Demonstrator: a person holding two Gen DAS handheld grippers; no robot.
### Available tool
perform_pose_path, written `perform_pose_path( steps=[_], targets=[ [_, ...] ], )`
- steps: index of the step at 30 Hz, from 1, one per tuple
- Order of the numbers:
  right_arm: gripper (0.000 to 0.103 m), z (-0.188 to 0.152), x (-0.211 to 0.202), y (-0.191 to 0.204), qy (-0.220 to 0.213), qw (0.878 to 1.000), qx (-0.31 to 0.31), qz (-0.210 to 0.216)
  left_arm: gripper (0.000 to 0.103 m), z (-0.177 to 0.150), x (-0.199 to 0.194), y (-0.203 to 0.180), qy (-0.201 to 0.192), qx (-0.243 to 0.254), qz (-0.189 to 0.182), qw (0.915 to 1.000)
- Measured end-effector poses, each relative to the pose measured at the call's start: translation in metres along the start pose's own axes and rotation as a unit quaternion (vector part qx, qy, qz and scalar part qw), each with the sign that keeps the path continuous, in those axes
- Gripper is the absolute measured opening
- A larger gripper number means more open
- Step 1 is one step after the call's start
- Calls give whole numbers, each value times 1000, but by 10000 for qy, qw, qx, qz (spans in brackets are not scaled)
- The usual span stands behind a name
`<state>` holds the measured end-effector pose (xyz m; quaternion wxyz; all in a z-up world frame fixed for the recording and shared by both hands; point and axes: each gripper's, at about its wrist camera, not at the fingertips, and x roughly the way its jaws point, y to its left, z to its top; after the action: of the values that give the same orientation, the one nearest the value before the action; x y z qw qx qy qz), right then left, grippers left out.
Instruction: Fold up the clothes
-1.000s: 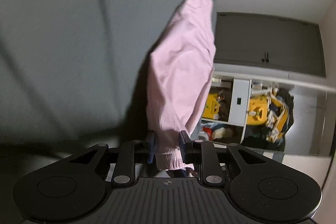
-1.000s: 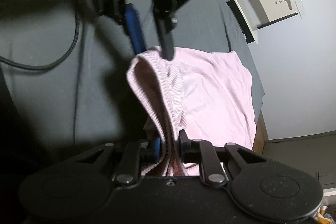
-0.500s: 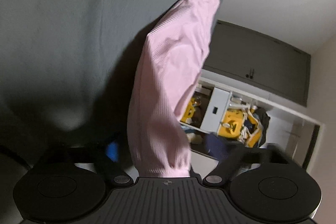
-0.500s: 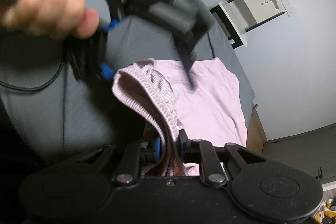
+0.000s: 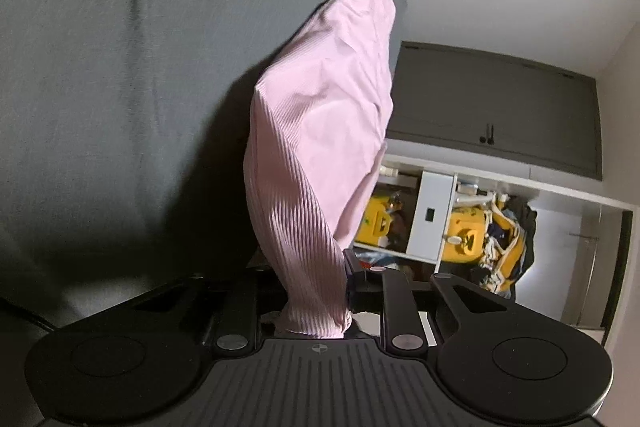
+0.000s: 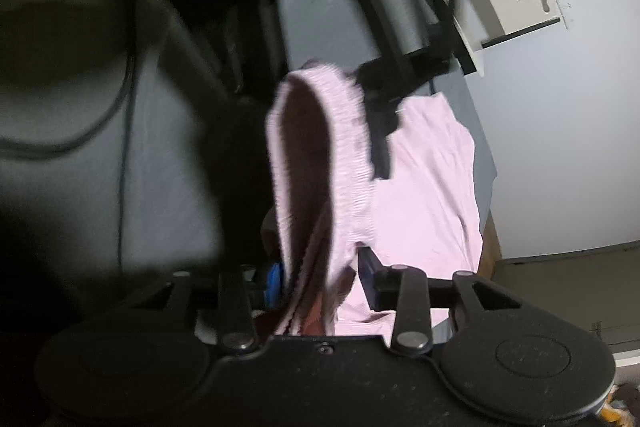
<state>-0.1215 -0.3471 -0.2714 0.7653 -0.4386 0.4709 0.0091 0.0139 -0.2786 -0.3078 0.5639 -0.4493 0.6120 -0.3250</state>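
Pink garment point(image 5: 320, 155) stretches lengthwise away across the grey bed point(image 5: 120, 87), waistband gripped by both tongs: left point(image 5: 314, 279), right point(image 6: 320, 279).

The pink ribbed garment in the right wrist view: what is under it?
Under the pink ribbed garment lies a dark grey sheet, visible around it. The part of the sheet directly beneath the cloth is covered, so anything there cannot be seen.

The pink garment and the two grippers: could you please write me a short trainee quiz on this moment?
1. True or false: the pink garment lies fully flat on the grey sheet.
2. The elastic band loops between: A) both grippers B) a hanger.
3. Fill in: a black ____ lies on the sheet.

Key: 1 false, lifted by the left gripper; 2 A, with the right gripper; 3 cable.
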Motion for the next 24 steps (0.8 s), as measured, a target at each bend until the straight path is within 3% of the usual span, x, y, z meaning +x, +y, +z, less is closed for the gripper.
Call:
perform_pose_path(
  steps=[1,2,5,12,20,24],
  targets=[
    [20,1,1,2,35,10000,-26,14,23,1,-1,-1,4,36,30,10000],
    [17,2,2,3,71,10000,-52,27,23,3,-2,-2,-10,77,91,9999],
    [16,5,4,8,153,9998,-119,73,22,8,-7,-1,16,179,237,9996],
    [16,39,-30,22,-453,9978,-212,427,22,36,-63,3,230,698,723,9947],
    [16,89,-75,58,-1272,9833,-244,1275,22,45,-155,6,81,938,1496,9843],
    [16,97,-78,64,-1413,9756,-37,1678,22,47,-178,15,106,836,1699,9819]
  ],
)
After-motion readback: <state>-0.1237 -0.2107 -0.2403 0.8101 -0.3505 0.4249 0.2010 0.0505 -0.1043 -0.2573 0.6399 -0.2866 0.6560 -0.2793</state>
